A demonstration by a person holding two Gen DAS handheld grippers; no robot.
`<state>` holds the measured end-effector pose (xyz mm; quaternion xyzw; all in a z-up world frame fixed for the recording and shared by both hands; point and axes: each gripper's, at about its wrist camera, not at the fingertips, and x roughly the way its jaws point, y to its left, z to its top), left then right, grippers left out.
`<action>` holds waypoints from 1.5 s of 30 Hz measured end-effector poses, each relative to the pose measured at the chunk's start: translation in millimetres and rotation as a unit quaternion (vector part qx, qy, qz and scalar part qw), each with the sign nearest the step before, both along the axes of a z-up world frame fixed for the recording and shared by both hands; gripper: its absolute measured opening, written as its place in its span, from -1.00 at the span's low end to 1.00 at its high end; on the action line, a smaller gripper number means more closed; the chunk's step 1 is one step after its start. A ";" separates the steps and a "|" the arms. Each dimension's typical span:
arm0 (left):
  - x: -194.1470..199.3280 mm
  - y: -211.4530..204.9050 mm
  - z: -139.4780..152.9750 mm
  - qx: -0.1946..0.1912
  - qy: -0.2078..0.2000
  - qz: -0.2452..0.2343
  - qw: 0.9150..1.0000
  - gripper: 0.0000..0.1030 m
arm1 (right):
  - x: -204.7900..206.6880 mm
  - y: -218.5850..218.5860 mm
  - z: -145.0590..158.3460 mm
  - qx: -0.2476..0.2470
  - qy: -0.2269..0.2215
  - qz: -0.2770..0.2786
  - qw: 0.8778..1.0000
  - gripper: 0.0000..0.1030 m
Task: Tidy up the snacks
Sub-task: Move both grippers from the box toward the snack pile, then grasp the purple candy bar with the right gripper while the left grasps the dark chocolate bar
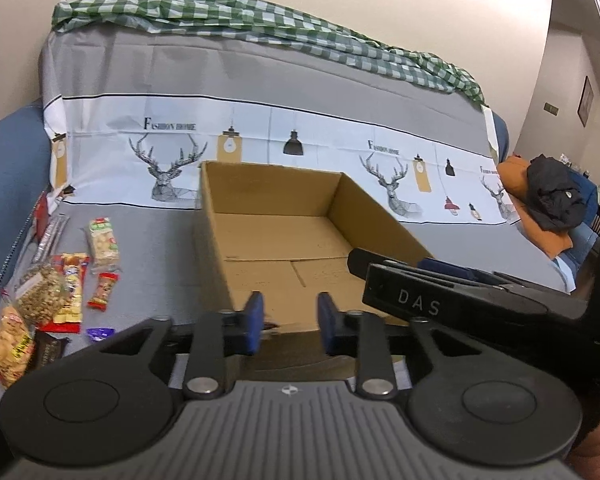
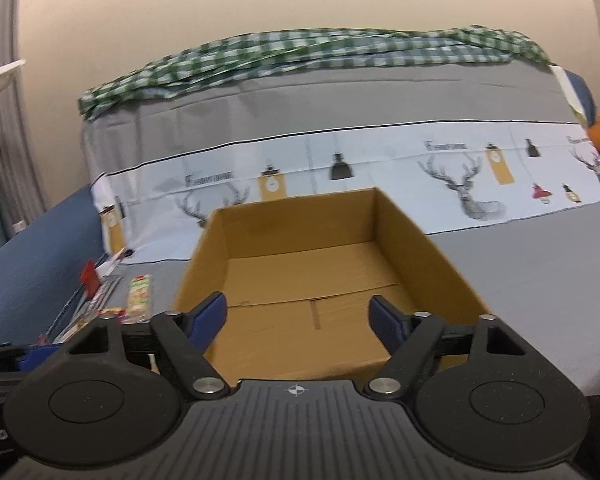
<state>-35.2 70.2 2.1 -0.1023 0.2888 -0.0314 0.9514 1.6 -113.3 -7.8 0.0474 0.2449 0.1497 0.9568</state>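
Note:
An open cardboard box (image 1: 216, 240) stands empty on the grey cloth. Left of it lie several snacks: a green-and-white cracker pack (image 1: 104, 242), a small red pack (image 1: 104, 290), a bag of seeds (image 1: 44, 298) and a biscuit bag (image 1: 10, 346). My left gripper (image 1: 291, 322) hovers at the box's near edge, its blue pads drawn close with nothing between them. My right gripper (image 2: 300, 320) stands open and empty over the near wall of the box (image 2: 420, 248). Its black housing (image 1: 420, 304) reaches in from the right. The cracker pack (image 2: 140, 296) also shows at the left.
A deer-print cloth (image 1: 340, 140) covers the sofa back, and a green checked cloth (image 1: 220, 16) lies along its top. Orange and black clothes (image 1: 548, 196) are heaped at the right end. A blue armrest (image 1: 8, 168) borders the snacks on the left.

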 end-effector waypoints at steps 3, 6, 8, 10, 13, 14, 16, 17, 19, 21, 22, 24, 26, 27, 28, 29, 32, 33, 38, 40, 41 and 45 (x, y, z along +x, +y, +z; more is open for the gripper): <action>-2.7 19.9 -3.5 0.000 0.007 0.005 1.000 -0.56 | 0.0 21.1 -5.4 -0.003 0.008 0.035 0.999 0.09; -6.7 49.6 -11.3 0.019 0.013 0.017 1.000 -0.56 | -1.6 39.6 -6.7 0.014 0.015 0.066 0.998 -0.01; -11.9 73.9 -19.0 0.025 0.021 0.030 0.999 -0.56 | -4.3 50.1 -5.1 0.026 0.016 0.089 0.996 0.00; -17.2 98.1 -28.9 0.037 0.040 0.049 0.997 -0.56 | -9.2 59.8 -4.0 0.041 0.010 0.114 0.993 0.00; -24.1 129.0 -48.2 0.038 0.072 0.086 0.993 -0.56 | -11.3 75.1 -10.7 0.037 0.020 0.150 0.988 0.01; -24.6 139.5 -52.6 0.022 0.086 0.102 0.991 -0.56 | -10.9 82.2 -12.4 0.036 0.020 0.163 0.986 0.01; -22.4 153.0 -54.5 0.001 0.108 0.125 0.986 -0.56 | -10.0 97.6 -14.3 0.035 0.030 0.193 0.980 0.01; -19.4 155.1 -58.0 -0.003 0.119 0.130 0.984 -0.56 | -9.1 106.9 -15.0 0.033 0.036 0.209 0.977 0.03; -10.7 162.1 -66.5 -0.013 0.157 0.145 0.977 -0.56 | -5.9 129.9 -20.7 0.012 0.060 0.246 0.967 0.04; -4.0 169.5 -74.0 -0.019 0.163 0.157 0.974 -0.56 | -2.7 152.7 -28.4 -0.014 0.083 0.269 0.960 0.06; 0.5 172.4 -79.0 -0.021 0.164 0.157 0.974 -0.56 | 0.3 162.9 -37.4 -0.031 0.091 0.274 0.957 0.06; 6.6 173.1 -80.9 -0.019 0.182 0.163 0.970 -0.56 | 4.2 176.8 -49.3 -0.044 0.104 0.278 0.954 0.07; 5.6 176.5 -85.2 -0.007 0.182 0.168 0.969 -0.52 | 9.2 184.5 -65.6 -0.050 0.122 0.279 0.951 0.07; 5.5 177.3 -86.2 -0.004 0.188 0.172 0.967 -0.44 | 9.4 185.6 -74.7 -0.054 0.128 0.279 0.950 0.07; 7.8 179.3 -89.1 -0.006 0.196 0.178 0.964 -0.40 | 10.7 187.7 -83.7 -0.061 0.131 0.277 0.950 0.07; 14.3 180.6 -95.2 -0.012 0.203 0.184 0.962 -0.33 | 11.0 188.2 -90.7 -0.066 0.136 0.276 0.949 0.07; 20.1 186.3 -102.3 -0.015 0.221 0.199 0.955 -0.27 | 13.3 191.7 -101.4 -0.074 0.146 0.274 0.948 0.07; 22.9 187.1 -103.6 -0.014 0.227 0.200 0.953 -0.14 | 14.7 191.8 -105.5 -0.078 0.147 0.271 0.948 0.07; 36.8 185.2 -109.4 -0.002 0.233 0.194 0.953 0.18 | 17.8 192.5 -119.3 -0.096 0.156 0.263 0.947 0.06; 39.6 186.3 -110.9 -0.001 0.233 0.201 0.952 0.21 | 18.0 192.0 -123.0 -0.101 0.158 0.265 0.946 -0.06; 40.7 187.2 -112.2 -0.002 0.234 0.204 0.951 0.21 | 16.9 191.1 -124.6 -0.104 0.158 0.266 0.945 -0.25; 40.1 188.6 -113.4 -0.004 0.235 0.210 0.949 0.24 | 14.7 187.3 -123.1 -0.115 0.148 0.264 0.946 -0.50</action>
